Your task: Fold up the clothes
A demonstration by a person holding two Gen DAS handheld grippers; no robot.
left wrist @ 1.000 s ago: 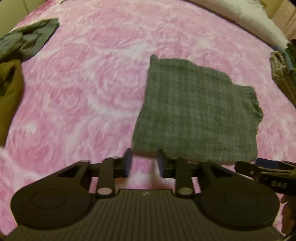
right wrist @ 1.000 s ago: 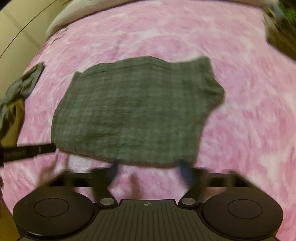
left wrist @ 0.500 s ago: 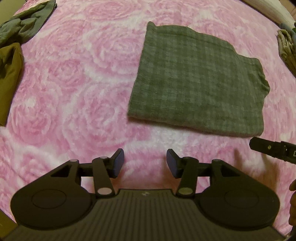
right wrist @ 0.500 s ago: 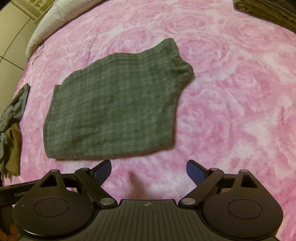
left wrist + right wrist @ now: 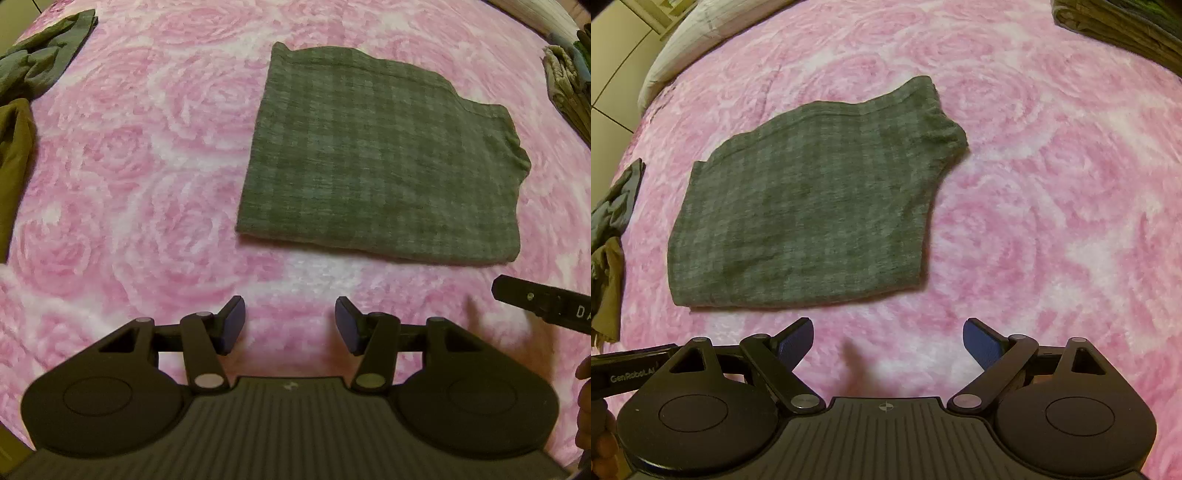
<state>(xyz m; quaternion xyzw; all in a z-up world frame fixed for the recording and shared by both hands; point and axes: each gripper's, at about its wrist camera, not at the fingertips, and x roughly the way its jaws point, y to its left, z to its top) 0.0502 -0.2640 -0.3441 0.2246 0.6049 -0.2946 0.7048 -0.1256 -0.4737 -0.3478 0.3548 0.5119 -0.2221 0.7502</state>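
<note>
Grey checked garment (image 5: 384, 162) lies flat on the pink blanket (image 5: 147, 184), folded to a compact near-rectangle with its doubled edge nearest both tools. Left gripper (image 5: 290, 325): jaws part open, just been opening, nothing between them, pads clear of the cloth. Right gripper (image 5: 888, 341): jaws wide, empty, just short of the same near edge. Judgement: this fold is set down and let go. Unfolded clothes (image 5: 33, 70) sit well apart at the blanket's edge, a folded stack (image 5: 1126, 26) on the opposite side, probably sorted that way.
</note>
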